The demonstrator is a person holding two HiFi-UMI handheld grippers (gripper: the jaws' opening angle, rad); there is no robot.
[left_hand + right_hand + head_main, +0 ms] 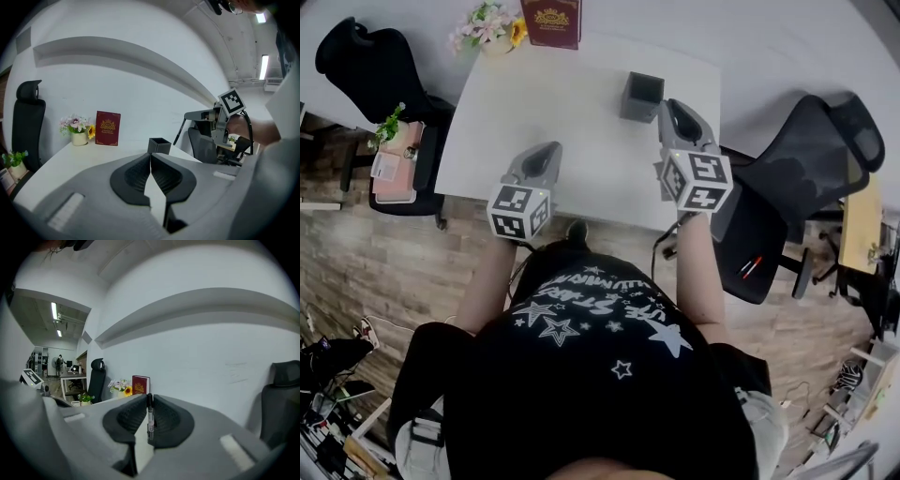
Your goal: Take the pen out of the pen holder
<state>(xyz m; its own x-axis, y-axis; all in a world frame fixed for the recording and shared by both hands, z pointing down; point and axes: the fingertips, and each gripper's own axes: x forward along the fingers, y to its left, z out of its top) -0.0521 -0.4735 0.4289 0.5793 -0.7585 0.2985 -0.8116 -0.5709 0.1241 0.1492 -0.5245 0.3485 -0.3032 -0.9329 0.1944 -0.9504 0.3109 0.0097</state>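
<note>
1. Desk (562,122), white, rectangular: bare middle, probably the safest set-down spot.
2. Right gripper (150,397), grey, hand-held: above the desk's right edge, jaws pinching a slim black-and-clear pen (150,420) upright. Advisable: firm pinch, no tilt, slow carry.
3. Left gripper (151,154), grey, hand-held: near the front edge, jaws pressed together, nothing between; best held aside.
4. Pen holder (641,96), black, square: by the right back corner, nothing showing above its rim.
5. Pen: clear of the holder, gripped along its barrel.
</note>
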